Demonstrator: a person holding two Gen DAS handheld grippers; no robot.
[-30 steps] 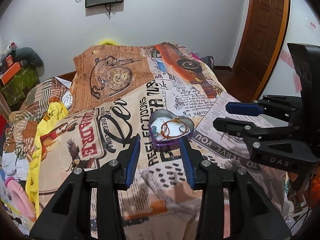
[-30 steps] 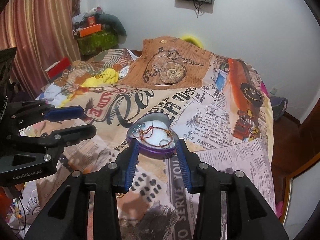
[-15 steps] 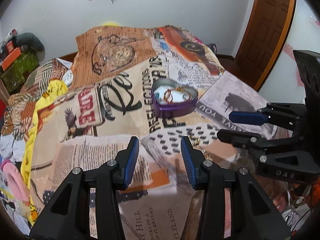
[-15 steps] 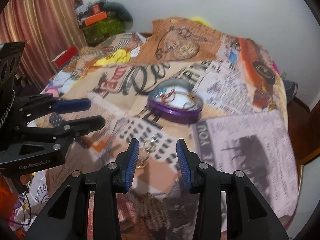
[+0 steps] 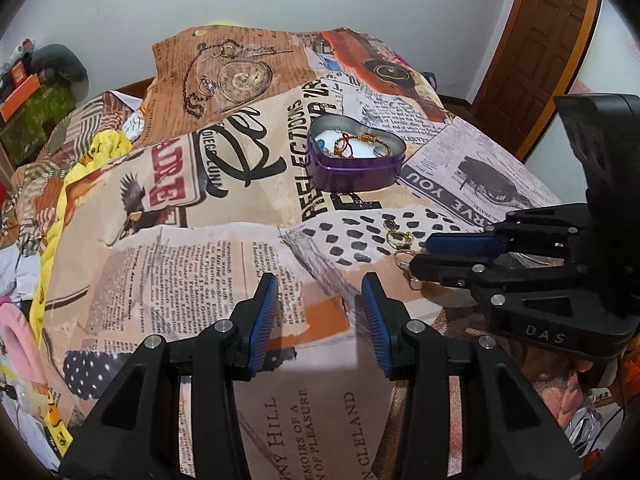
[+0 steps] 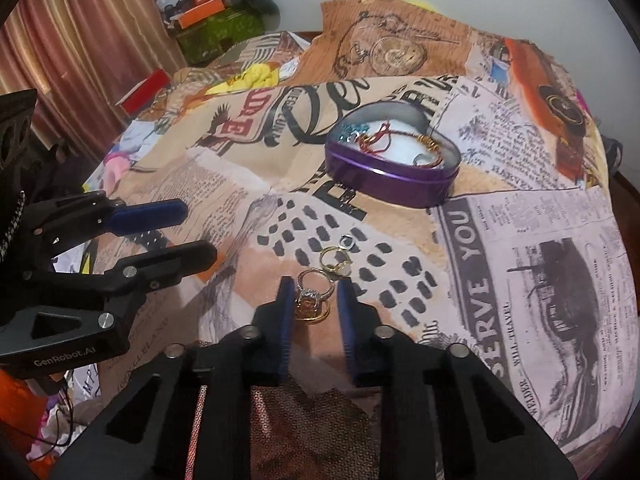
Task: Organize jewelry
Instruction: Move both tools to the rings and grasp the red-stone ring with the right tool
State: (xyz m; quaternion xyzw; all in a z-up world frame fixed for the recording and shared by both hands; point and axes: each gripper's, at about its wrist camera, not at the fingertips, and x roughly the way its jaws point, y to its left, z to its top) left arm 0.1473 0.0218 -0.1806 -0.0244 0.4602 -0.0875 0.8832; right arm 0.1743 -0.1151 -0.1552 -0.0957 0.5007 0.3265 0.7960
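Below, both open-jawed grippers flank gold rings [image 6: 316,292] on the printed cloth [image 6: 520,280] near a heart-shaped purple tin [image 6: 390,182].

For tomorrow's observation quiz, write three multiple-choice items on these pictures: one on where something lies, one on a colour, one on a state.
1. Where do the loose rings lie?
A. Inside the tin
B. On the printed bedspread, nearer the camera than the tin
C. On the floor

2. What colour is the wall of the heart-shaped tin?
A. Purple
B. Green
C. Red

3. How is the right gripper now?
A. Shut on a bracelet
B. Out of view
C. Open, fingers either side of a ring

Answers:
1 B, the rings rest on the dotted patch before the tin.
2 A, its side shines purple.
3 C, a gap shows between the blue pads.
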